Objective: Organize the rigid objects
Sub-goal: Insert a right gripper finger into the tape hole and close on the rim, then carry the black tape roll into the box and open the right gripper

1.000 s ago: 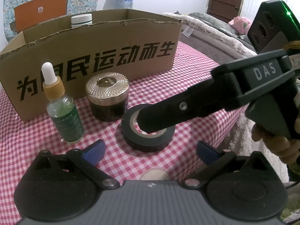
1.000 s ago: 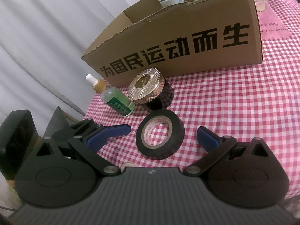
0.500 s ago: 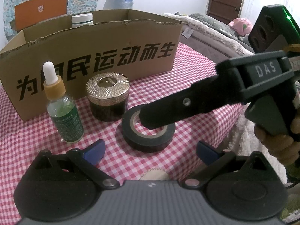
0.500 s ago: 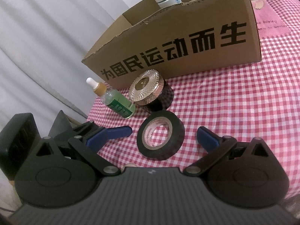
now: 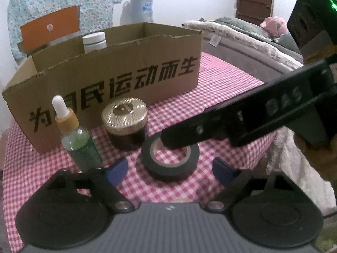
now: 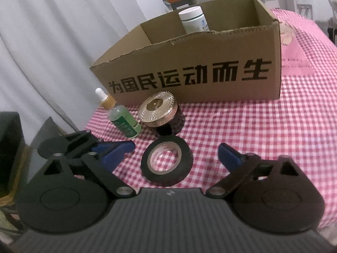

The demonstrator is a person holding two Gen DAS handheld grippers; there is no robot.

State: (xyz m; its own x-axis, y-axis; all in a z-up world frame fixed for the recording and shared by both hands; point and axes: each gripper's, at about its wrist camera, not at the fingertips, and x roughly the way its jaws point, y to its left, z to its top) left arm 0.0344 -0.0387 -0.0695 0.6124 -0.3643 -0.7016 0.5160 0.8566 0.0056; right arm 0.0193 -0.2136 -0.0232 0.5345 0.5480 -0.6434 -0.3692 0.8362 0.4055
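both grippers (jaws just narrowing) flank the black tape roll (image 6: 166, 160).

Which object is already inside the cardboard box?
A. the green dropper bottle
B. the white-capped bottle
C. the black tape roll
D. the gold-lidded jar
B: the white-capped bottle stands inside the cardboard box; the other three stand on the tablecloth in front of the box.

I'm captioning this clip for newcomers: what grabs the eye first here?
The cardboard box with bold black lettering dominates the back of the pink checked tablecloth, a white-capped bottle standing inside. In front stand a green dropper bottle and a gold-lidded jar, with a black tape roll lying nearest, between the right gripper's open fingers.
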